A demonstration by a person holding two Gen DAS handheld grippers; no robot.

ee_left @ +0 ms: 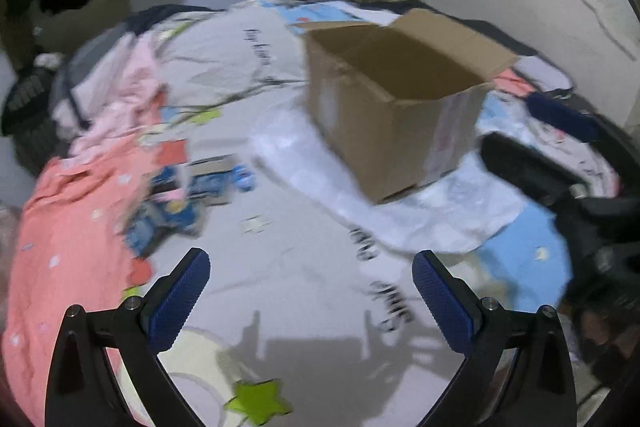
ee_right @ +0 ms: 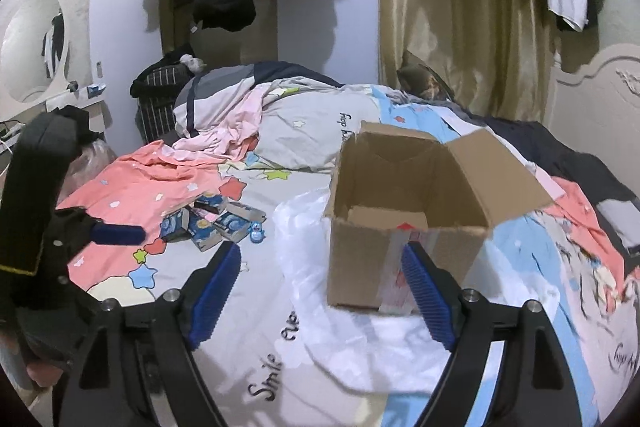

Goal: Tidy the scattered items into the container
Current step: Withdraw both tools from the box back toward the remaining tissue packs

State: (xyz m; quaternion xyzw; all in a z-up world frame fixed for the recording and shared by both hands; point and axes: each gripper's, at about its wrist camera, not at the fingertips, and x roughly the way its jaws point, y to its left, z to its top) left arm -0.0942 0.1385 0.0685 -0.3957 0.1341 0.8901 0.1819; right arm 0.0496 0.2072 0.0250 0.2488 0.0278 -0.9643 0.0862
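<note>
While both claws gape empty, left claw (ee_left: 311,269), right claw (ee_right: 321,263); cardboard box (ee_right: 400,227) upright, flaps open, inside bare.

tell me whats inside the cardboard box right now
The cardboard box stands open. Its bottom flaps show inside, with something small and red by the near wall. The near wall hides the front of the floor.

My left wrist view tilts down at the bed, cardboard box (ee_left: 396,99) beyond my right finger. Right wrist view looks flatter, nearer it; both share it.
</note>
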